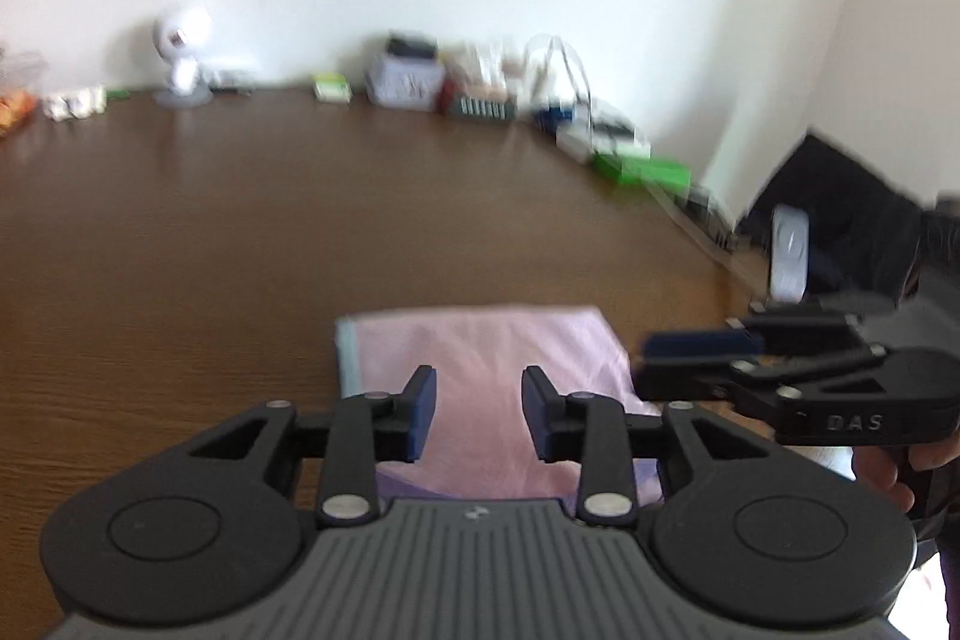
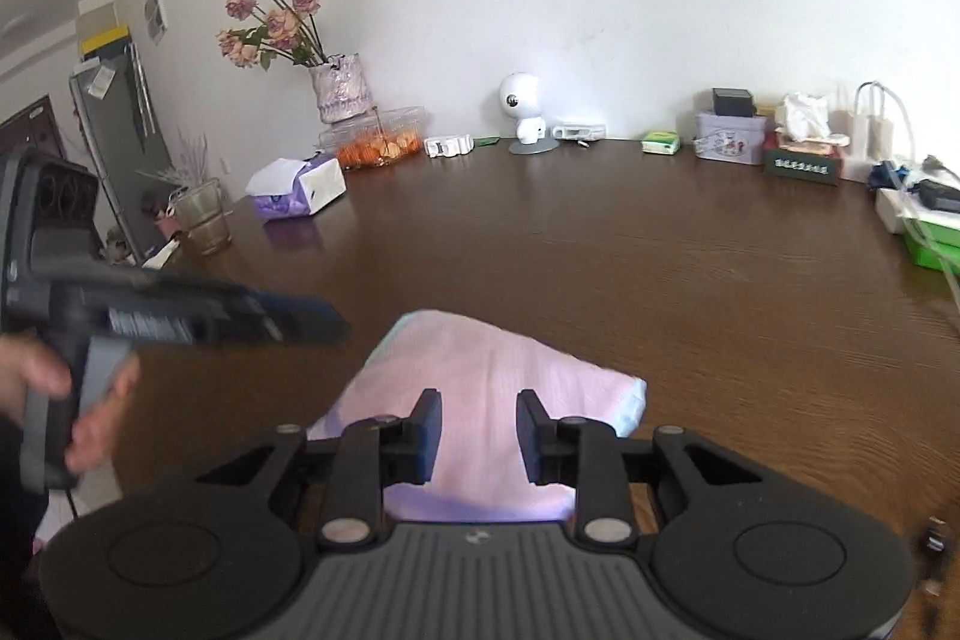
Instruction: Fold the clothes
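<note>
**Q:** Jaws first, since they sit closest to each lens. How do they stand?

**R:** Both pairs are parted by a narrow gap with nothing between the pads. The left gripper [image 1: 478, 412] hangs above the cloth [image 1: 498, 388], and so does the right gripper [image 2: 479, 436]; neither pinches it.

**Q:** And the cloth itself?

**R:** One pink cloth, folded into a flat packet, lies on the table [image 2: 660, 280] just under and ahead of both pairs of jaws. A pale blue edge shows along one side.

**Q:** Do the grippers see each other?

**R:** Yes. In the left view the right one pokes in from the right of the jaws, side-on, near the cloth's corner. In the right view the left one comes in from the left, held by a hand [image 2: 78, 400].

**Q:** Containers farther out?

**R:** Well beyond the jaws, along the wall: one vase [image 2: 338, 88] holding roses, six or so blooms, I cannot tell exactly. One clear tub [image 2: 377, 139] beside it holds orange pieces, too small to count. One glass [image 2: 204, 214] far left looks empty. One tissue box [image 2: 300, 187] has a sheet standing out of it. One tin [image 2: 729, 139] has a dark box on top.

**Q:** Anything else?

**R:** One white figure [image 2: 525, 115] straight ahead of the jaws, by the wall.
</note>
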A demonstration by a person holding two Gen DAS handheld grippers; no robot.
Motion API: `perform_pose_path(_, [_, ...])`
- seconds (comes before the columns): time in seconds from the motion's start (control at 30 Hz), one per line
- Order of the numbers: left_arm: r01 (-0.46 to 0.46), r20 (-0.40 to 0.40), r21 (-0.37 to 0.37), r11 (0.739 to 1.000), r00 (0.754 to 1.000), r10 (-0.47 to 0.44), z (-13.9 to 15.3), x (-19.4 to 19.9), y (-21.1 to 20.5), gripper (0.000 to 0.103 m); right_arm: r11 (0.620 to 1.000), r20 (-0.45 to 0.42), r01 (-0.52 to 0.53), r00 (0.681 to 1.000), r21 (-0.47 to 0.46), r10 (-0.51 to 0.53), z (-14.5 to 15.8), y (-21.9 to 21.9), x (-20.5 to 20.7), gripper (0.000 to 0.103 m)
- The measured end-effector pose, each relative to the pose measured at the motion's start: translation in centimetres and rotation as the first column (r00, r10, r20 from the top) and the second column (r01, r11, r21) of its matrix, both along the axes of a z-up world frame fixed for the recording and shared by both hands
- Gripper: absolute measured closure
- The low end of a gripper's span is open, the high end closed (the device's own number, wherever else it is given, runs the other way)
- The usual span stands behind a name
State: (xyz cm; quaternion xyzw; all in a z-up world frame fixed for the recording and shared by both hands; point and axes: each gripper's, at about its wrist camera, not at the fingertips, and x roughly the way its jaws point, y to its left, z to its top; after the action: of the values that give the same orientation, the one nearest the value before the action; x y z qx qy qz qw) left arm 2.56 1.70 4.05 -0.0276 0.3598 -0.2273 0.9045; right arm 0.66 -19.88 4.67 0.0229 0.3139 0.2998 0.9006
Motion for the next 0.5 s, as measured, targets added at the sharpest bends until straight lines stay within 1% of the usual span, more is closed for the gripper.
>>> perform_pose_path(0.07, [0.011, -0.040, 0.016, 1.000, 0.999, -0.010, -1.0, -0.3, -0.2, 0.075, 0.999, -0.030, -0.009, 1.000, -0.050, 0.007, -1.7, 1.9, 1.0, 0.077])
perform_pose_path(0.1, [0.024, -0.057, 0.018, 1.000, 0.998, -0.023, -1.3, -0.9, 0.0, 0.072, 0.996, -0.050, -0.024, 0.999, -0.084, 0.020, -2.4, 2.5, 0.9, 0.078])
perform_pose_path(0.13, [0.038, -0.071, 0.022, 0.999, 0.997, -0.036, -1.5, -1.5, 0.3, 0.067, 0.992, -0.068, -0.045, 0.997, -0.122, 0.037, -3.1, 2.7, 0.5, 0.078])
perform_pose_path(0.17, [0.052, -0.080, 0.022, 0.998, 0.996, -0.050, -1.6, -2.2, 0.9, 0.065, 0.989, -0.065, -0.058, 0.997, -0.138, 0.049, -3.3, 2.4, -0.2, 0.078])
perform_pose_path(0.23, [0.072, -0.088, -0.001, 0.997, 0.994, -0.072, -1.5, -3.6, 2.5, 0.056, 0.988, -0.071, -0.071, 0.996, -0.134, 0.062, -3.0, 1.1, -1.6, 0.075])
perform_pose_path(0.27, [0.082, -0.078, -0.017, 0.997, 0.993, -0.083, -1.3, -4.2, 3.4, 0.053, 0.990, -0.065, -0.066, 0.996, -0.128, 0.058, -2.7, 0.5, -2.4, 0.070])
perform_pose_path(0.3, [0.086, -0.068, -0.023, 0.996, 0.994, -0.087, -1.2, -4.5, 4.0, 0.045, 0.991, -0.058, -0.061, 0.997, -0.122, 0.054, -2.5, -0.2, -3.2, 0.066])
perform_pose_path(0.33, [0.081, -0.056, -0.012, 0.997, 0.995, -0.082, -1.2, -4.5, 4.4, 0.042, 0.992, -0.053, -0.057, 0.997, -0.116, 0.051, -2.3, -0.8, -3.9, 0.064])
perform_pose_path(0.37, [0.074, -0.044, -0.001, 0.997, 0.996, -0.074, -1.1, -4.4, 4.6, 0.042, 0.992, -0.047, -0.054, 0.998, -0.113, 0.049, -2.2, -1.1, -4.2, 0.061])
perform_pose_path(0.4, [0.070, -0.040, 0.011, 0.998, 0.997, -0.069, -1.2, -4.0, 4.6, 0.042, 0.992, -0.038, -0.047, 0.998, -0.115, 0.043, -2.2, -1.2, -4.4, 0.061])
perform_pose_path(0.5, [0.090, -0.056, 0.047, 0.995, 0.995, -0.087, -1.7, -2.7, 4.1, 0.043, 0.992, -0.036, -0.027, 0.999, -0.121, 0.023, -2.7, -0.8, -3.8, 0.061])
